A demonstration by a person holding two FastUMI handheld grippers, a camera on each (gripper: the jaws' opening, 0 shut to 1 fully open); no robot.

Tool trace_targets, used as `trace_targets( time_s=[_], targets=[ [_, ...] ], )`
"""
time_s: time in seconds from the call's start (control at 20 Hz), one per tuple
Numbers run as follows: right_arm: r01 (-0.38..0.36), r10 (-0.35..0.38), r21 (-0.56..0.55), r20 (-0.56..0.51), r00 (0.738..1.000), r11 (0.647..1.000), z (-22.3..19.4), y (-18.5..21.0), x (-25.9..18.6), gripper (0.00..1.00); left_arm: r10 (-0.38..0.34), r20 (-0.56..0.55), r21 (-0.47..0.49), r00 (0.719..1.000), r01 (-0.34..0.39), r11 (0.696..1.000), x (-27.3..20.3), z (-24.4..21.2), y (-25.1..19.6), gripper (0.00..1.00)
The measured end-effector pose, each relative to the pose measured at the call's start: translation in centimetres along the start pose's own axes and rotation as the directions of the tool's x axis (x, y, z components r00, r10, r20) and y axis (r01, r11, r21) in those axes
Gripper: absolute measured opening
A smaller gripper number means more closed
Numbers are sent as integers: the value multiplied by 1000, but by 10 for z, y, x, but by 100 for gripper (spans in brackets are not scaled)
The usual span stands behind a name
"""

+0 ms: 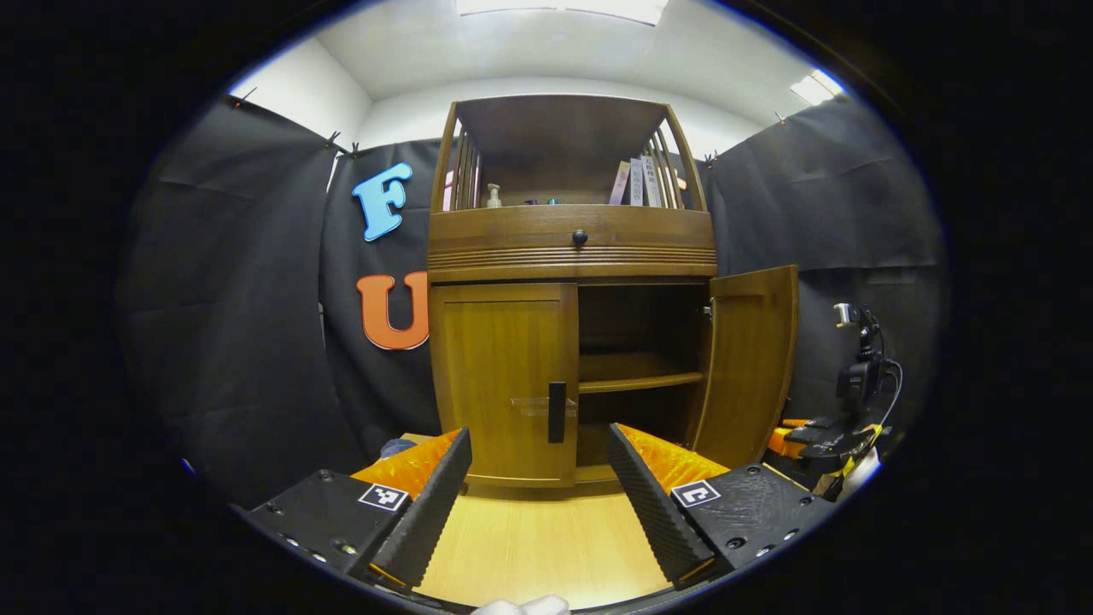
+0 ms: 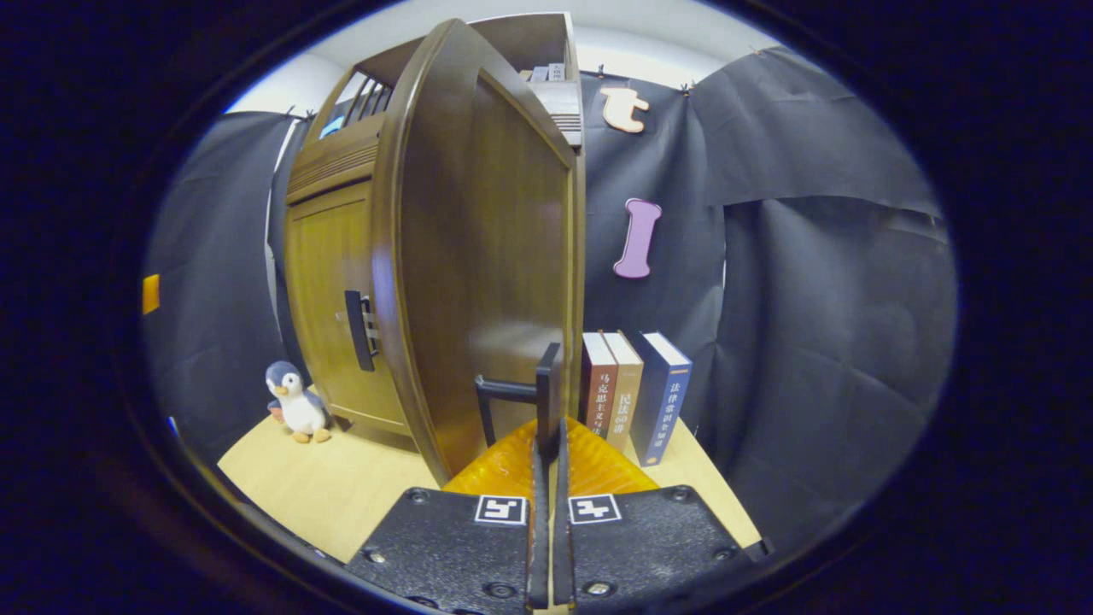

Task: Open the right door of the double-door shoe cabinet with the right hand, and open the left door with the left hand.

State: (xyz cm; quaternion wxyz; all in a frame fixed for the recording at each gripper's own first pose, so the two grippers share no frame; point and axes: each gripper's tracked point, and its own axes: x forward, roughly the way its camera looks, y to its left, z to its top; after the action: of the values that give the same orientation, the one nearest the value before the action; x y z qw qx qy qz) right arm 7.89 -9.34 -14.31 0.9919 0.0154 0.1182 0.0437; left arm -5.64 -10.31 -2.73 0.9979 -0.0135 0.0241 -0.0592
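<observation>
At the bottom of the left gripper view the left gripper (image 1: 540, 478) has its fingers spread wide and holds nothing; it faces the left door (image 1: 504, 380), which sits shut at the frame's centre with its dark handle (image 1: 557, 412) untouched. At the bottom centre of the right gripper view the right gripper (image 2: 547, 444) has its fingers pressed together on the right door handle (image 2: 546, 386), with the right door (image 2: 478, 256) swung well out across the middle of the frame. Judged from this, the right door is done and the left door is still to do.

Counted: two doors, one open and one closed; two handles; one drawer knob (image 1: 580, 237) above the doors. Further back, three books (image 2: 636, 393) stand right of centre against the booth wall, and one toy penguin (image 2: 295, 401) sits at lower left on the floor
</observation>
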Motion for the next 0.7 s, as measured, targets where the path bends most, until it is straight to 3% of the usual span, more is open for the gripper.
trace_targets(
  time_s=[0.25, 0.45, 0.7],
  targets=[
    [-59, 59, 36, -6, 998, 998, 3, -38, 6, 4, 42, -4, -6, 999, -42, 999, -4, 5, -44, 96],
    [-118, 118, 4, 6, 993, 993, 5, -56, 8, 3, 73, -19, 3, 997, -73, 997, -6, 4, -69, 96],
    [-191, 191, 2, -7, 982, 982, 8, -75, 9, 4, 98, -37, 19, 995, -97, 995, -7, 1, -79, 96]
  ],
)
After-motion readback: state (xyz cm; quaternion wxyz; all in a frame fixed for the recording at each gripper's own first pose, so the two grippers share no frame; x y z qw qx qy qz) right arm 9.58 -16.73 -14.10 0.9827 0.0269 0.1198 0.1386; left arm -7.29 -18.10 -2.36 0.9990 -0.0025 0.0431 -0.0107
